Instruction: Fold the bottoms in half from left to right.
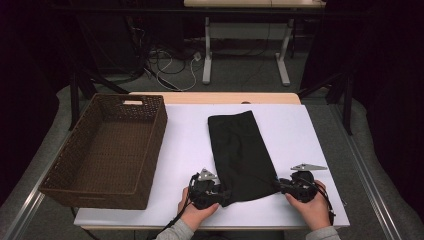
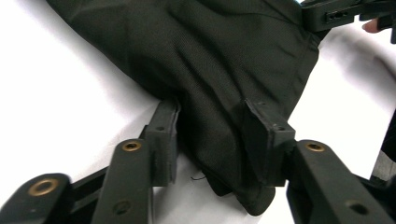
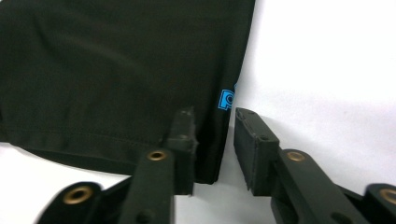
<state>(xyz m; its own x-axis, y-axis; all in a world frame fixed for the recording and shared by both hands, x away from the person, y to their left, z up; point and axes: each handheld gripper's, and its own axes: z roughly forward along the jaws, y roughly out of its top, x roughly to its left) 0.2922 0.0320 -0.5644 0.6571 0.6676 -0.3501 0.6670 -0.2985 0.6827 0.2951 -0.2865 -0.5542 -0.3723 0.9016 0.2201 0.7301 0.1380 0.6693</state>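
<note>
Wicker basket (image 1: 107, 150) sits well to the left of the black garment (image 1: 241, 152), both on the white tabletop (image 1: 192, 145). The garment lies flat and folded into a long strip, slanting from the far middle of the table toward my near edge.

My left gripper (image 1: 212, 192) is at the garment's near left corner. In the left gripper view the corner of the cloth (image 2: 233, 93) bunches between the two jaws; both pads touch fabric, so I read it as clamped on the garment.

My right gripper (image 1: 285, 186) is at the garment's near right corner. In the right gripper view the hem, beside a small blue label (image 3: 226, 99), sits between the jaws with a clear gap on one side: jaws parted, not pinching.
</note>
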